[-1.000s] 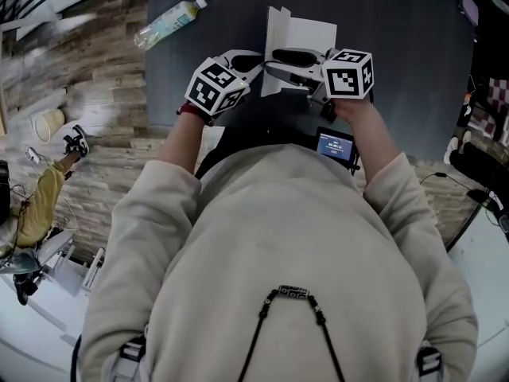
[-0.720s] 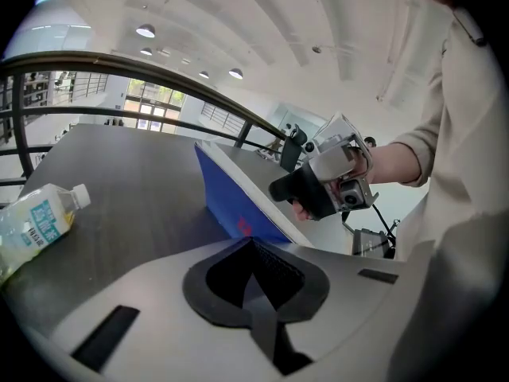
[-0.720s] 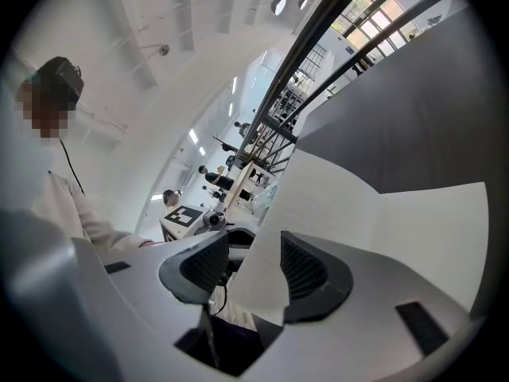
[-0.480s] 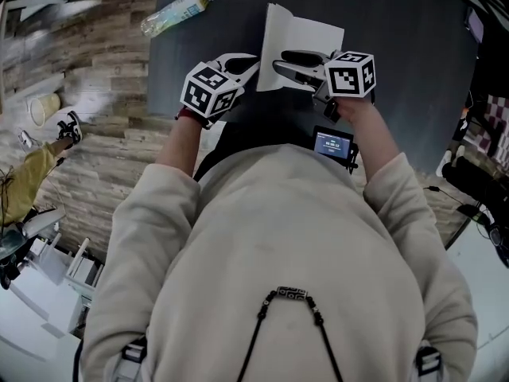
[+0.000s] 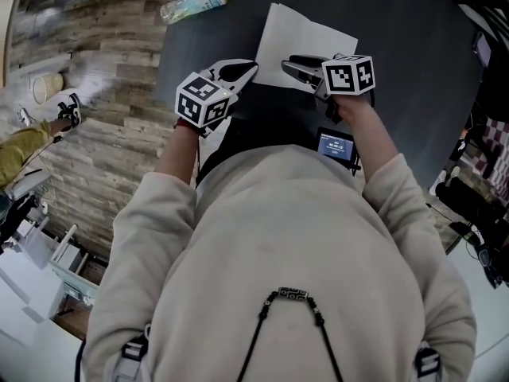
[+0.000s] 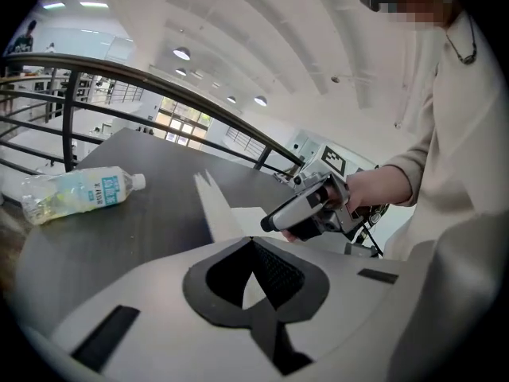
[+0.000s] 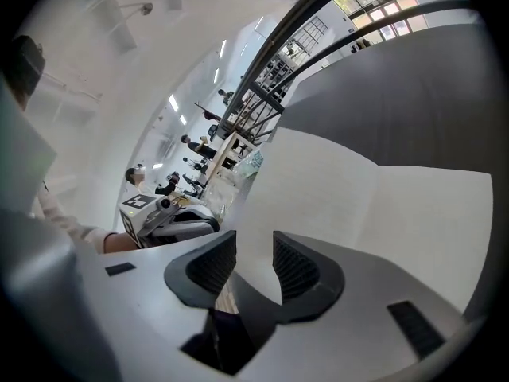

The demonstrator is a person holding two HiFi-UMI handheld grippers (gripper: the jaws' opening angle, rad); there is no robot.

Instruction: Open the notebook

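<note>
Head view shows the notebook (image 5: 306,38) lying open on the dark table (image 5: 413,94), just in front of the person, with its white pages facing up. The left gripper (image 5: 251,65) is at the near left corner of the notebook. Its jaws are squeezed together at the tips. I think they are nipping that corner, because the white paper runs right up to the tips and also shows in the hole behind them. The right gripper (image 5: 286,62) hangs over the near side of the pages. Its jaws are partly apart and have just been closing. White paper shows in the gap between them, but the pads are not pressing on it. The book looks open, so the job seems nearly done, but a few things could go wrong. If the left gripper pulls sideways while it pinches the corner, the thin paper could bend, crease or even rip. If it lets go too soon, the page might flop back over and shut the book again. If the right jaws close lower down, they could grab a bunch of pages and crumple them. The table looks smooth, so a push from either tool could make the whole book slide away. The bottle (image 5: 199,2) lies well apart near the far edge, so it should not get bumped.
</note>
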